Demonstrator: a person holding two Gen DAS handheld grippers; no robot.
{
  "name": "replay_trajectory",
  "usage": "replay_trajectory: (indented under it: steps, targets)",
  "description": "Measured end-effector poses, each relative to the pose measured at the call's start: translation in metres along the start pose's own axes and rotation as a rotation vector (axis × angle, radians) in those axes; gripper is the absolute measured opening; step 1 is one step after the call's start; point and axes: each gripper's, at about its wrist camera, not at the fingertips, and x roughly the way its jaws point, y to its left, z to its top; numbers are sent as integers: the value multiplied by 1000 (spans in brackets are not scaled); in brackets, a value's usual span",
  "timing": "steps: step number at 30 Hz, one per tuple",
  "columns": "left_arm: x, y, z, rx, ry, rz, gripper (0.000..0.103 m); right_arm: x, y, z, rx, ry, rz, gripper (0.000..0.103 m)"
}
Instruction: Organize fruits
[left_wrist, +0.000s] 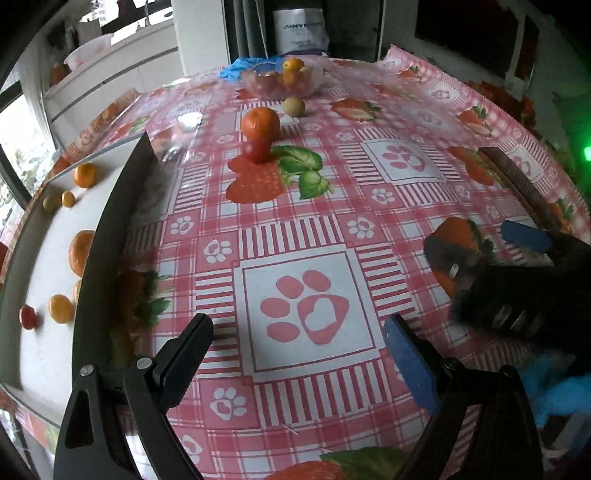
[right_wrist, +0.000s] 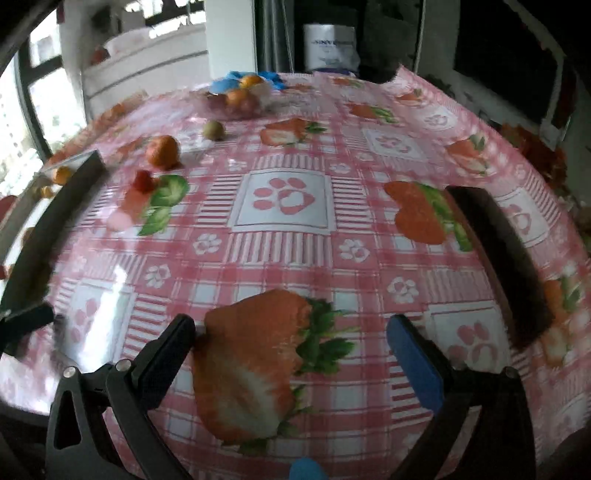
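A mandarin (left_wrist: 260, 123) lies on the strawberry-print tablecloth with a small red tomato (left_wrist: 257, 151) just in front of it and a greenish round fruit (left_wrist: 294, 107) behind. Further back a clear bowl (left_wrist: 310, 83) holds more fruit. A black-rimmed tray (left_wrist: 122, 221) at the left holds several oranges and small fruits. My left gripper (left_wrist: 299, 325) is open above the cloth with nothing between its fingers. My right gripper (right_wrist: 291, 326) is also wide open and empty; the left wrist view has it at the right (left_wrist: 487, 243). From the right wrist, the mandarin (right_wrist: 162, 151) and tomato (right_wrist: 143, 181) are far left.
A dark board (right_wrist: 498, 258) lies on the cloth at the right, also in the left wrist view (left_wrist: 517, 184). Blue fabric (left_wrist: 554, 387) shows at the lower right. A white counter (left_wrist: 110, 74) and a window stand beyond the table's left edge.
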Motion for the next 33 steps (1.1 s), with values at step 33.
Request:
replay_trajectory:
  steps: [33]
  targets:
    - [3, 4, -11, -27, -176, -2, 103, -2, 1, -1, -1, -10, -3, 103]
